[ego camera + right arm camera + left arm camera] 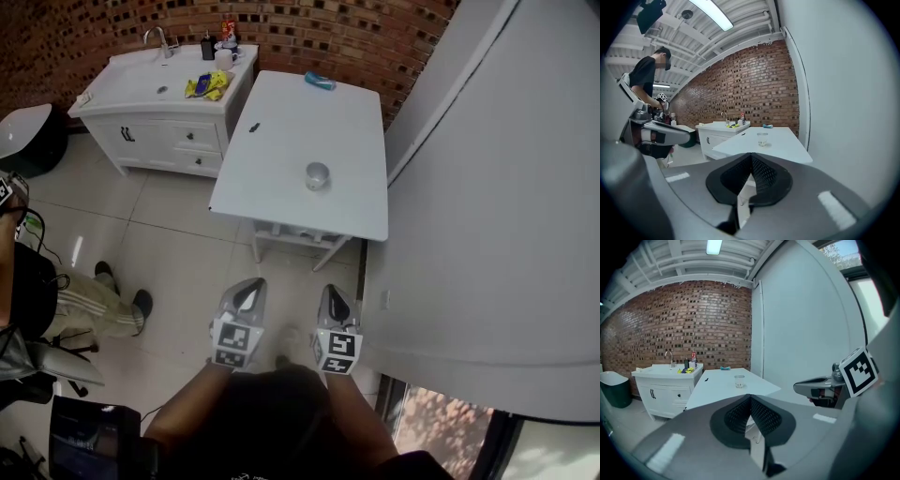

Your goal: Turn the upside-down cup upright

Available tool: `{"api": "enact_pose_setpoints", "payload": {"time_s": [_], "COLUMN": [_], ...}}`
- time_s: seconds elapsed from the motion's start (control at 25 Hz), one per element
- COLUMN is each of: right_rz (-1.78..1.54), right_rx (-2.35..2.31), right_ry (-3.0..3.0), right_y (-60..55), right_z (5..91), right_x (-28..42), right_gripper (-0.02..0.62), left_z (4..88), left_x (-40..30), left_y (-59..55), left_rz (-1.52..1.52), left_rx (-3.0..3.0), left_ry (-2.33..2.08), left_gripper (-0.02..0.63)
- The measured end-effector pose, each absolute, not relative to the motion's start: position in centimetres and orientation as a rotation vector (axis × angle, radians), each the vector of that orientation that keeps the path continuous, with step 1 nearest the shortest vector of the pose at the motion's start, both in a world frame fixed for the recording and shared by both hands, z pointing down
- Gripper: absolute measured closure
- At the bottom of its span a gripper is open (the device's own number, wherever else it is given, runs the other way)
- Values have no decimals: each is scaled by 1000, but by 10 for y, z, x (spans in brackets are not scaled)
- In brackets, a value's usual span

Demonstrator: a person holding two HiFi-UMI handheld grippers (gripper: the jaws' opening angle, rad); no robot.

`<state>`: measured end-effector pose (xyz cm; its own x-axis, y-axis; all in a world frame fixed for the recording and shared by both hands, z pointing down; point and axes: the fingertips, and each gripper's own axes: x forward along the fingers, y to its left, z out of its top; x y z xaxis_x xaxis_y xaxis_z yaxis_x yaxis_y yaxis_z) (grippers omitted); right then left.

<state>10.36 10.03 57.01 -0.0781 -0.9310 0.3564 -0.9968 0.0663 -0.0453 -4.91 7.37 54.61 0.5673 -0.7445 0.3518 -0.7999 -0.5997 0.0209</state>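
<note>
1. Both grippers are held side by side in front of the person, over the tiled floor [178, 234]. The left gripper [249, 289] has its jaws together with nothing between them, and the right gripper [334, 294] is closed and empty as well.
2. In the head view a second person's legs and shoes [122, 298] are at the left, well apart from the grippers.
3. A stretch of floor tiles lies between the grippers and the near edge of the white desk [281, 122].
4. The desk's right long edge runs just beside the curved white wall [487, 187]. Its left long edge faces open floor.
5. The cup [317, 175] stands alone on the desk, right of the middle. It is nearer the near edge than the far one and set in from the wall-side edge. It also shows straight ahead in the left gripper view [739, 381] and the right gripper view [762, 138].
6. Farther along the desk lie a small dark thing [254, 127] near the left edge and a blue thing [320, 82] at the far end.
7. A white sink cabinet [141, 98] meets the desk's far left corner.
8. The brick wall [328, 37] closes the room behind them.
</note>
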Motion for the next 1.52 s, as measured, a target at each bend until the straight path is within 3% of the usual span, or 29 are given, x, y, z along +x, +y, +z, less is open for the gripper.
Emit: {"api": "enact_pose_setpoints", "payload": {"time_s": [0.72,1.52], "right_rz": [371,299], "right_rx": [1978,1993], "right_ry": [-2109,-2083], "right_y": [205,245], "right_z": [565,534], "right_x": [35,80], "right_gripper": [583,584], "left_z": [545,518], "left_x": [-85,-49], "left_y": [169,206], "left_rz": [411,351], "left_rx": [2685,2694], "left_ry": [-1186,-1231], "left_gripper": [612,612]}}
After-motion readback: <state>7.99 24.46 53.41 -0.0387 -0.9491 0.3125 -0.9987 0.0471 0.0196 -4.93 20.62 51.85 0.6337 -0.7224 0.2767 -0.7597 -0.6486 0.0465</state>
